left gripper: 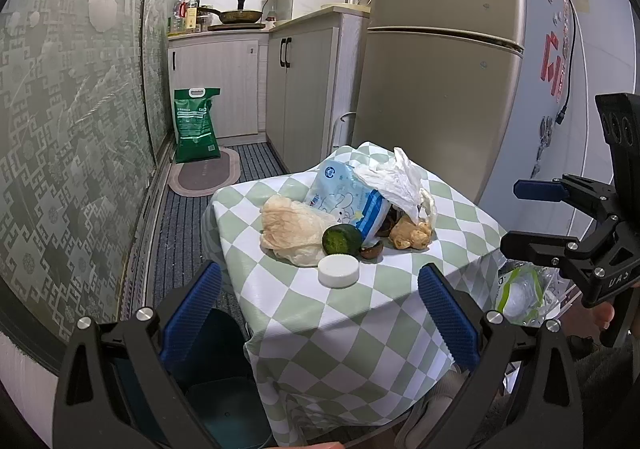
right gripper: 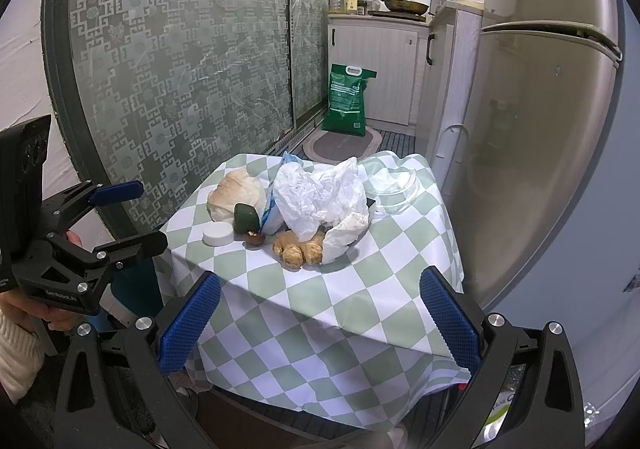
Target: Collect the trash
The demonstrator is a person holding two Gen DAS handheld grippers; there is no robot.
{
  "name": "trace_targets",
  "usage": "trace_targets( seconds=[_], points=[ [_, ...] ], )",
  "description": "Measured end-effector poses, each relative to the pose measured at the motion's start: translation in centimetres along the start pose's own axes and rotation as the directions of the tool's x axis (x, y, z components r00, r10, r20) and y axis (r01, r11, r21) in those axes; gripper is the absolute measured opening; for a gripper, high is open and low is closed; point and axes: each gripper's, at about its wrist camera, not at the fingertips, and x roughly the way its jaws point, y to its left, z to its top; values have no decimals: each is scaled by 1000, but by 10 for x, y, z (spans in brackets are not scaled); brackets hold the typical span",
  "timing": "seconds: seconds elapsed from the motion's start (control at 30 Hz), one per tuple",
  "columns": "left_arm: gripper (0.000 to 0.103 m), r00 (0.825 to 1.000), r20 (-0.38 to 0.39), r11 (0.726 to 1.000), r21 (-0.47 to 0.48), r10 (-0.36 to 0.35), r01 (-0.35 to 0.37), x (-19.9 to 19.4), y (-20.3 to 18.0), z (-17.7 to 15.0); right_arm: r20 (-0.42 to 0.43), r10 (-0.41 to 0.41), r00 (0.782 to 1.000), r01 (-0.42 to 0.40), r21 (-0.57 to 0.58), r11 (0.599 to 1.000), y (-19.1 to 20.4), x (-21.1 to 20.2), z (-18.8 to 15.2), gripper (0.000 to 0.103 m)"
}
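A small table with a green-and-white checked cloth [left gripper: 360, 329] [right gripper: 360, 301] holds a pile of trash: a white plastic lid [left gripper: 339, 270] [right gripper: 217, 234], a green fruit rind [left gripper: 341, 238] [right gripper: 245, 218], a small brown shell piece [left gripper: 372, 250] [right gripper: 254, 238], a crumpled beige bag [left gripper: 294, 230] [right gripper: 236, 194], a blue-white wrapper [left gripper: 348, 199], a white plastic bag [left gripper: 396, 179] [right gripper: 320, 193] and tan crumpled paper [left gripper: 410, 235] [right gripper: 298, 247]. My left gripper [left gripper: 320, 313] [right gripper: 136, 213] is open and empty, short of the table's near edge. My right gripper [right gripper: 320, 317] [left gripper: 520, 217] is open and empty.
A clear plastic container [right gripper: 394, 185] sits at the table's far right. A dark bin [left gripper: 224, 401] stands below the table's left. A fridge [left gripper: 440, 69] is right, a patterned glass door [right gripper: 180, 69] left, a green sack [left gripper: 195, 125] on the floor behind.
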Motion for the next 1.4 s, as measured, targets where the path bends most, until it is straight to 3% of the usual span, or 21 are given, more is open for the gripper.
trace_targets(
  seconds=[1.2,1.4],
  points=[
    [100,1000,-7,1000,4,-1,1,1,0,-2,3,0,1000,0,2,1000,0,-1,0,100],
    [100,999,-42,1000,-9,10,-10,8,5,-4,8,-23,1000,23,22,999,-3,-2,2,100]
  ],
)
